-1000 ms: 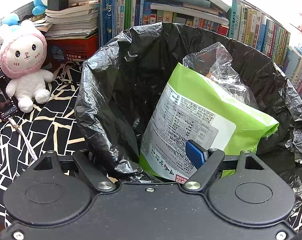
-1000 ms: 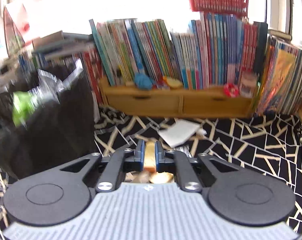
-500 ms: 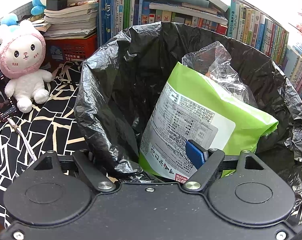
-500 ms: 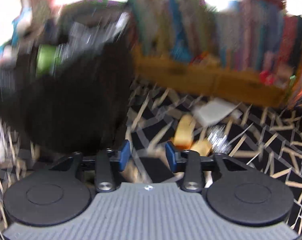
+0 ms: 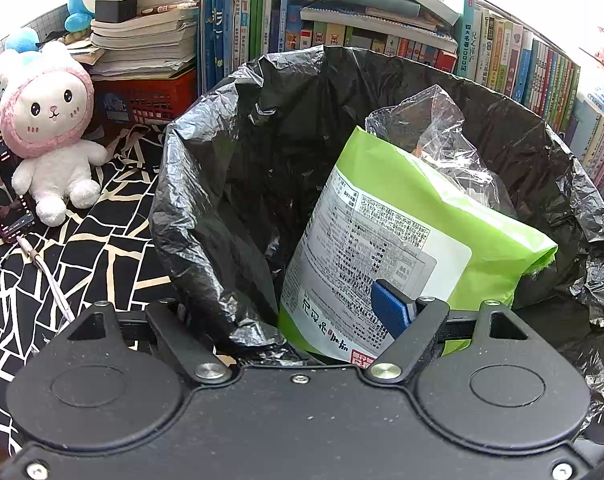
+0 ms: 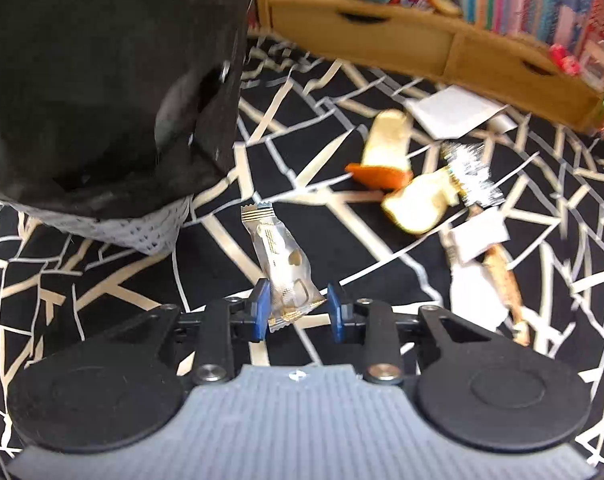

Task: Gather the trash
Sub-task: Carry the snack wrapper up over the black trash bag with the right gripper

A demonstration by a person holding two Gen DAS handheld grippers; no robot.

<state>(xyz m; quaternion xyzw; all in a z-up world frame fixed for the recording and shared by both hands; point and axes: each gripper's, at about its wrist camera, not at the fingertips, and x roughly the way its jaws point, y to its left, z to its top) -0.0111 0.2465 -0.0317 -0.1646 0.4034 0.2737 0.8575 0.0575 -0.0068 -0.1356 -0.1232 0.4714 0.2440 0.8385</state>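
A bin lined with a black trash bag (image 5: 229, 168) fills the left wrist view. Inside it lean a green snack package (image 5: 382, 240) and a clear plastic bag (image 5: 434, 136). My left gripper (image 5: 277, 304) is open at the bag's near rim; its left finger is hidden behind the rim, and the blue pad of its right finger lies against the package. In the right wrist view, a small silvery wrapper (image 6: 279, 256) lies on the patterned cloth beside the bin (image 6: 101, 60). My right gripper (image 6: 297, 310) is open, with its pads either side of the wrapper's near end.
To the right on the cloth lie pale bread-like pieces (image 6: 386, 144), crumpled silver foil (image 6: 472, 176), white paper (image 6: 454, 112) and a stick (image 6: 502, 280). A wooden shelf with books (image 6: 382, 36) stands behind. A plush rabbit (image 5: 49, 128) and a phone (image 5: 5, 196) sit left of the bin.
My right gripper opened, letting go of the yellowish item, and swung down to the cloth by the bin, where it now straddles the wrapper. The left gripper has stayed put.
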